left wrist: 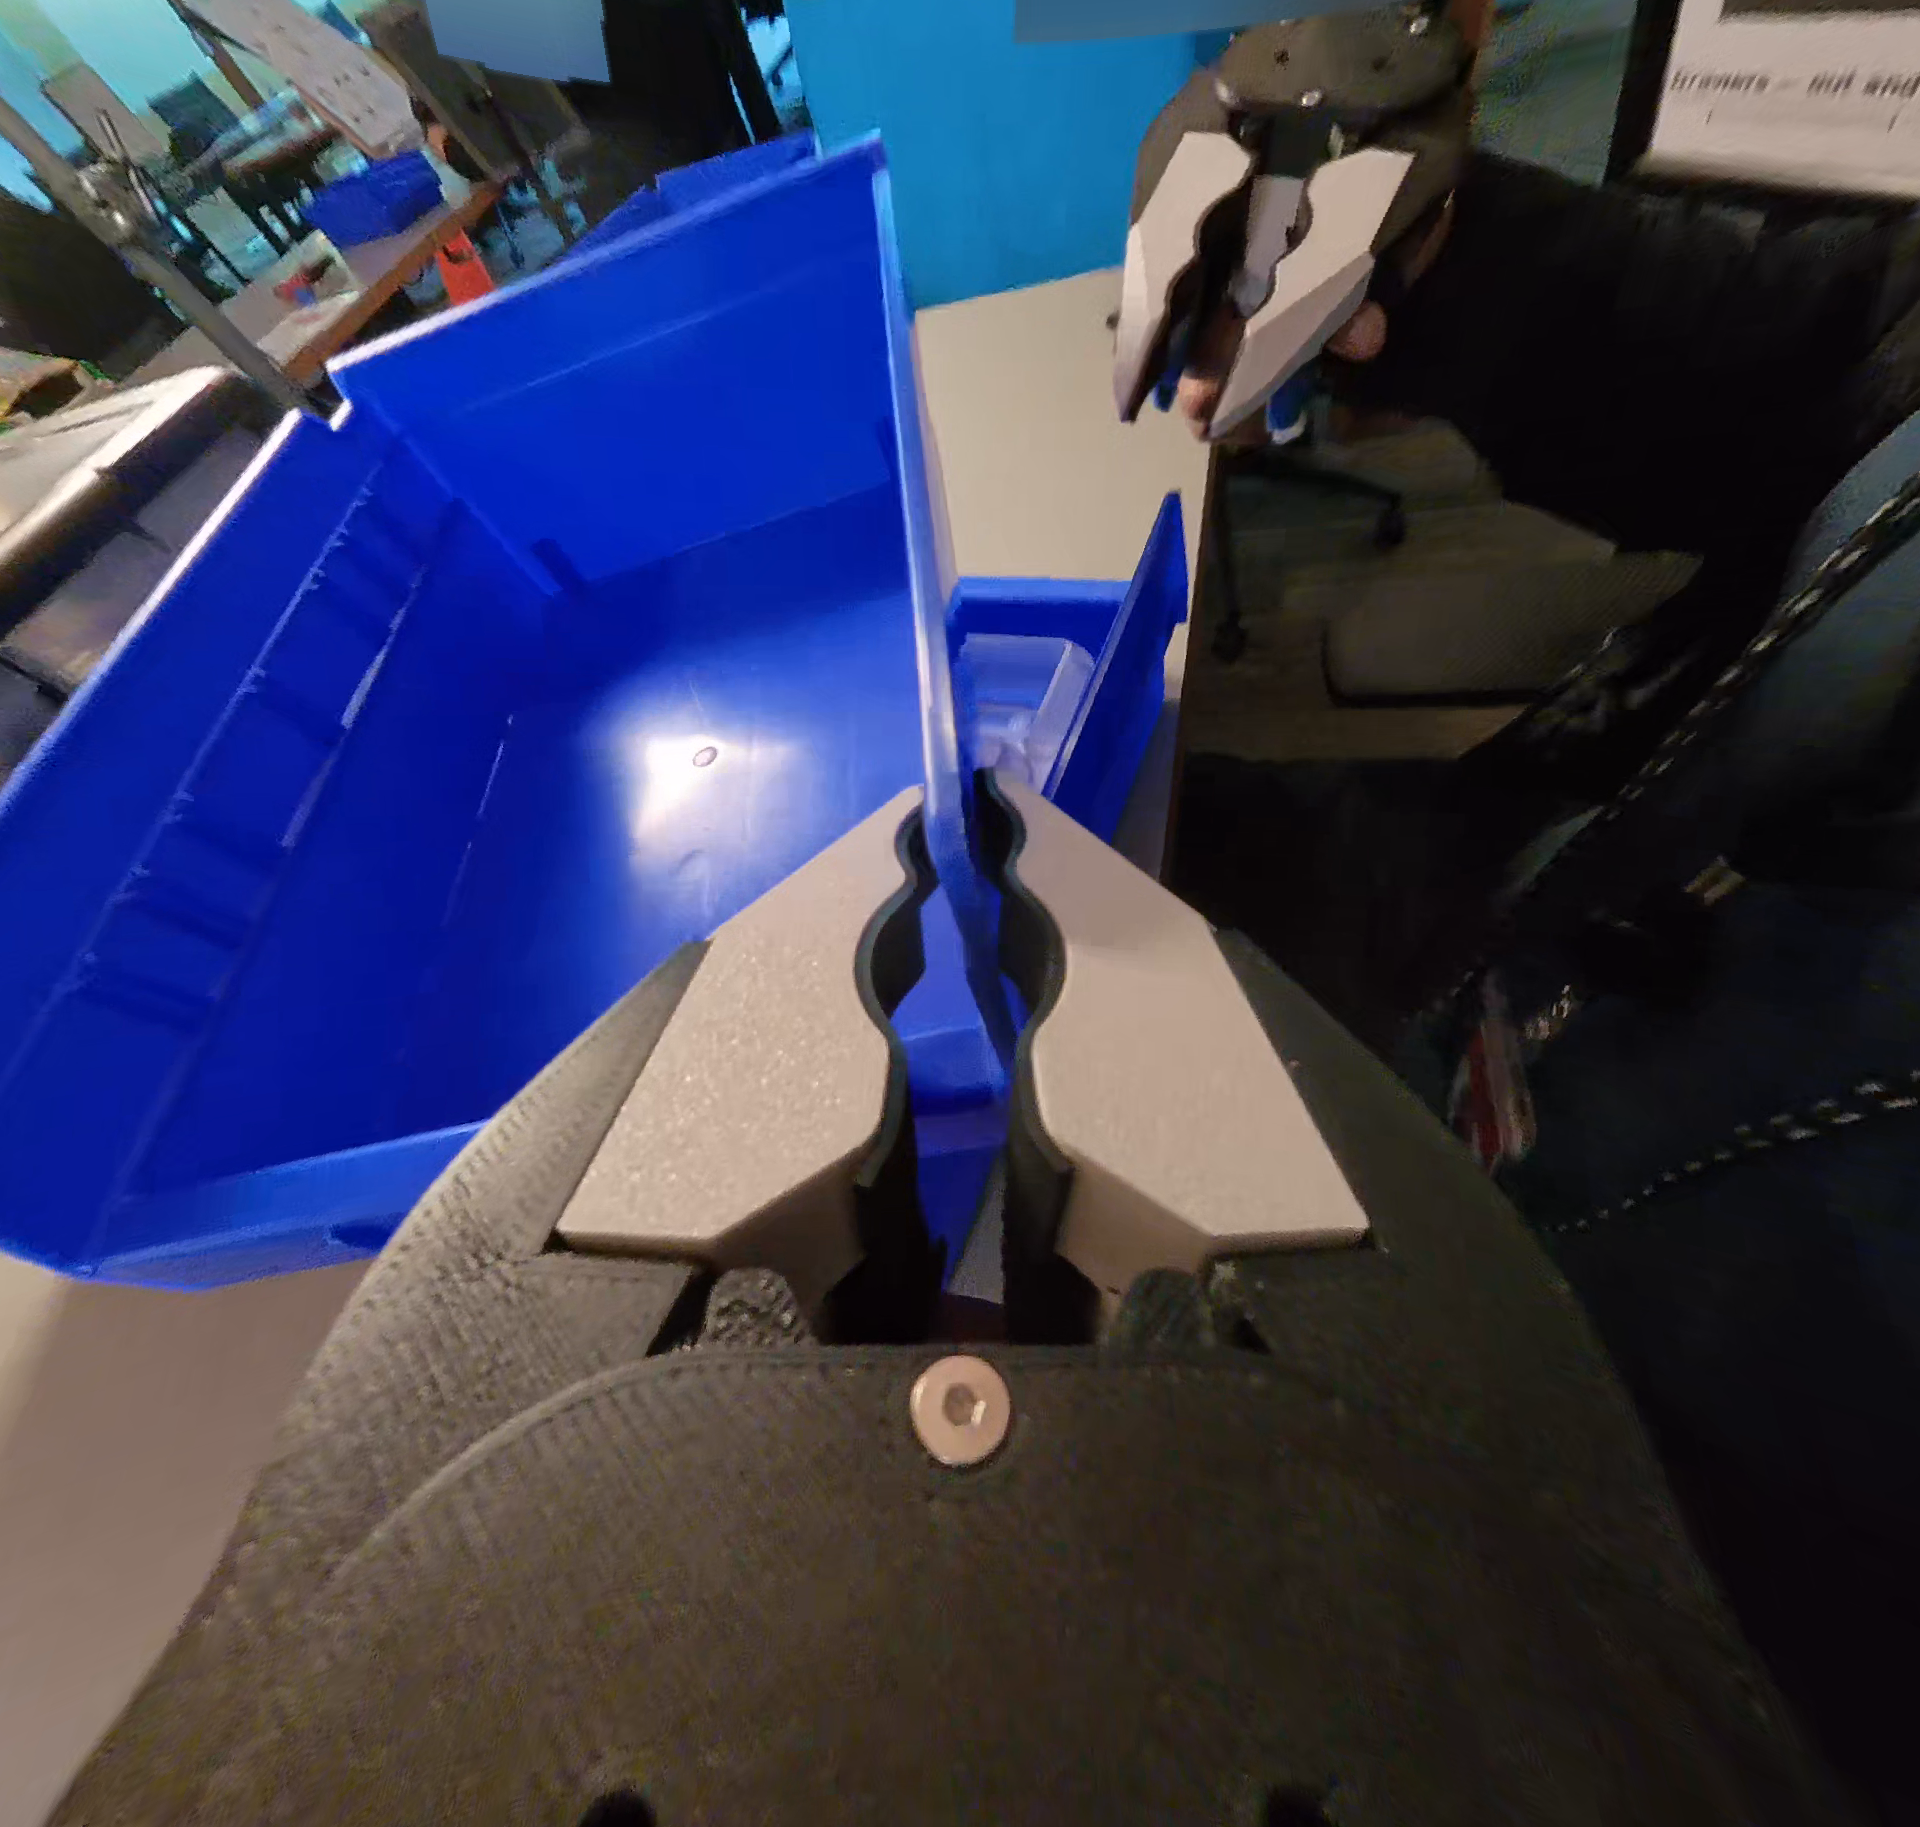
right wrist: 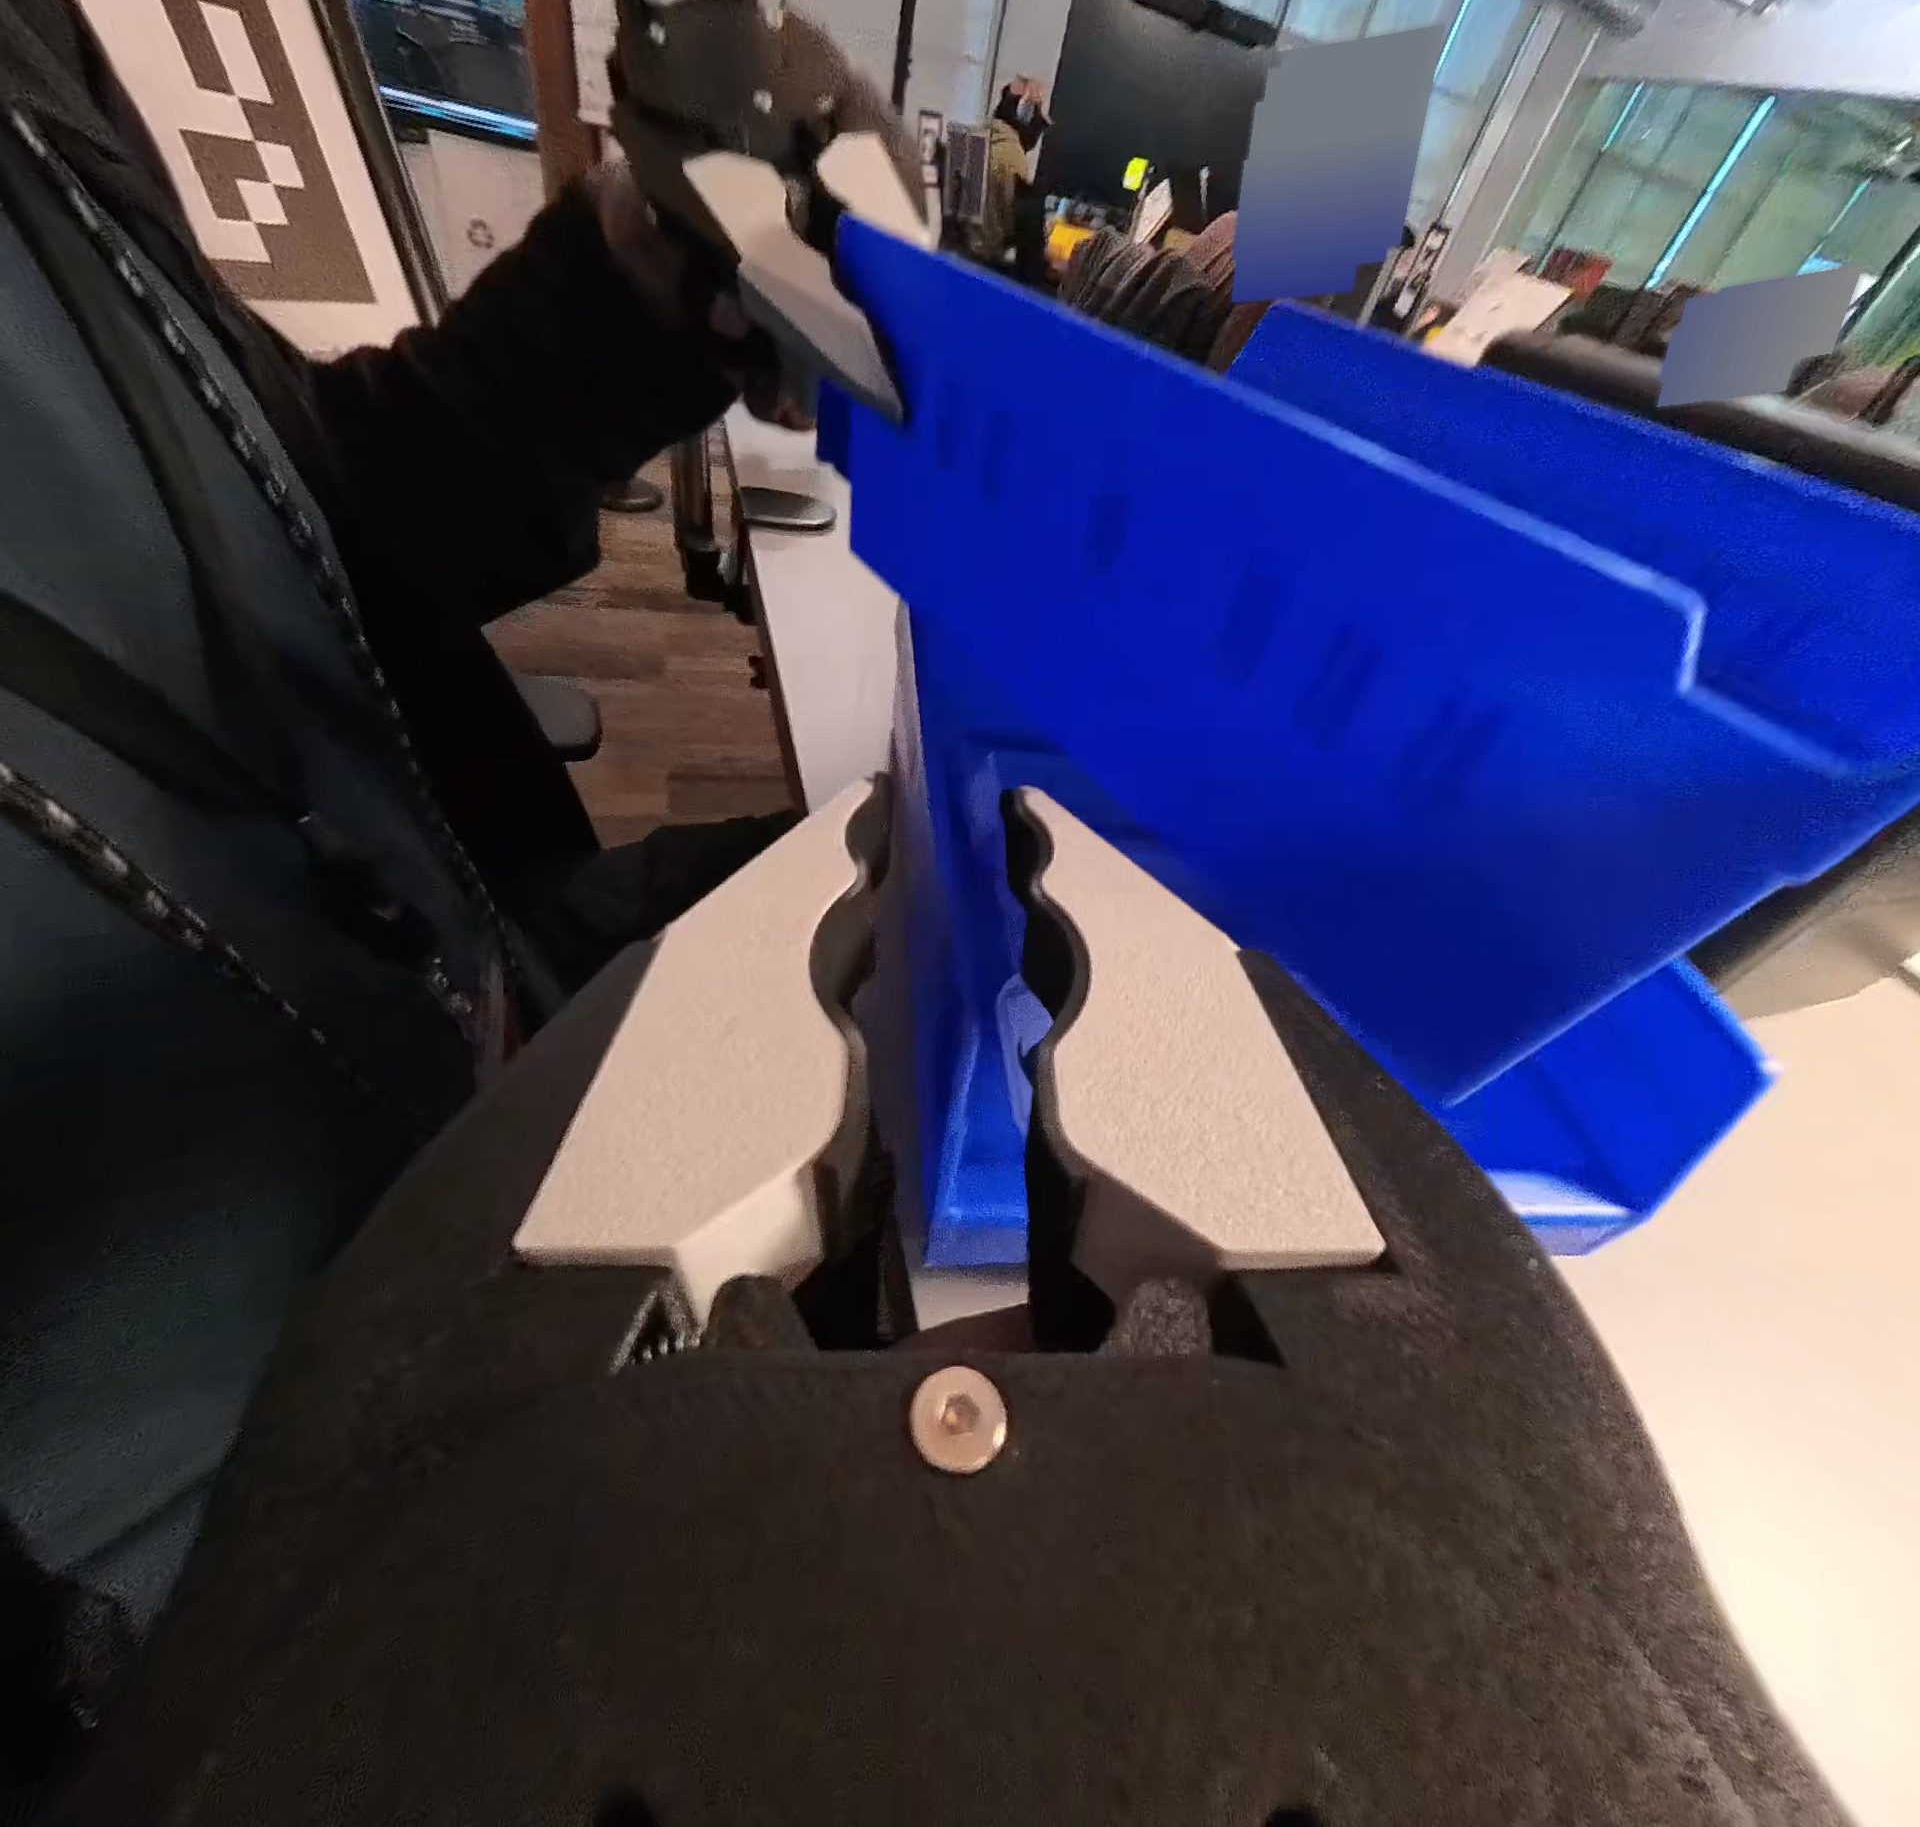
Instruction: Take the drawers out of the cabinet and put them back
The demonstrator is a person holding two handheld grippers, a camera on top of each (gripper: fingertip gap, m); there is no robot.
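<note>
While the left gripper pinched the near side wall of the blue drawer, the drawer hung tilted above the white table, long axis running away from the camera, open side up. Right gripper fingers stood apart around another blue bin's wall; contact unclear.

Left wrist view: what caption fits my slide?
Left gripper jaws clamp the blue drawer's side wall above the white table.

Open office — tall windows, wood floor, white table.
</note>
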